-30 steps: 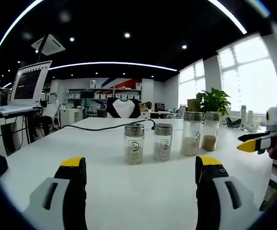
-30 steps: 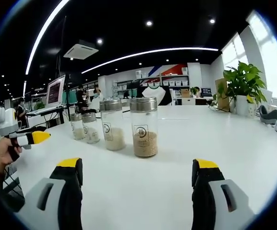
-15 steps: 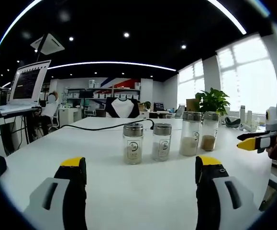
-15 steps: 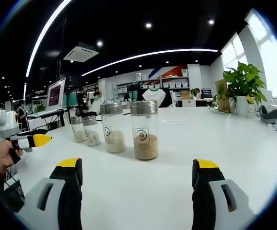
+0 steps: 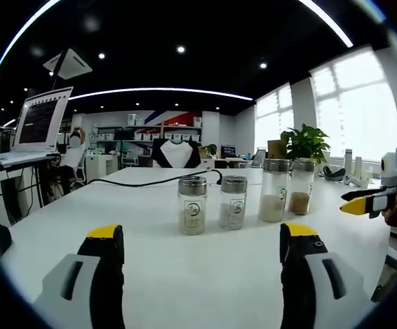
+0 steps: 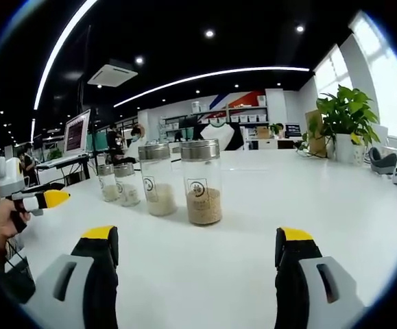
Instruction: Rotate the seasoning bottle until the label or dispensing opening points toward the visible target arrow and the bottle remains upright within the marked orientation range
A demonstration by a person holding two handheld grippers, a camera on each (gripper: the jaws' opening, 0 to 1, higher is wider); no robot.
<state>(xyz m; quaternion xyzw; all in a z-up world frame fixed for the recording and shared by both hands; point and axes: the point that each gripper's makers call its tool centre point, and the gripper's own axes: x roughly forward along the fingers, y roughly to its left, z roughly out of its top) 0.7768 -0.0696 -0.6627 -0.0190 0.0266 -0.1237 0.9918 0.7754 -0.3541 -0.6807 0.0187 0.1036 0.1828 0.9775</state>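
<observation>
Four glass seasoning bottles with metal caps stand upright in a row on the white table (image 5: 184, 274). In the left gripper view they run from a small bottle (image 5: 193, 205) and a second small one (image 5: 234, 202) to a tall bottle of white grains (image 5: 274, 190) and a tall bottle of brown grains (image 5: 300, 186). My left gripper (image 5: 201, 236) is open, well short of them. In the right gripper view the brown-grain bottle (image 6: 202, 181) is nearest, then the white-grain bottle (image 6: 157, 179) and the small ones (image 6: 125, 184). My right gripper (image 6: 197, 236) is open with nothing between its jaws.
An open laptop (image 5: 40, 123) sits on a stand at the left, and a black cable (image 5: 143, 181) crosses the table behind the bottles. A potted plant (image 6: 349, 116) stands at the far right. The right gripper (image 5: 366, 202) and the left gripper (image 6: 44, 199) show in each other's views.
The right gripper view has shifted slightly, so the bottles sit a little lower and further left. The left gripper view only wobbled. No bottle has moved or been taken hold of.
</observation>
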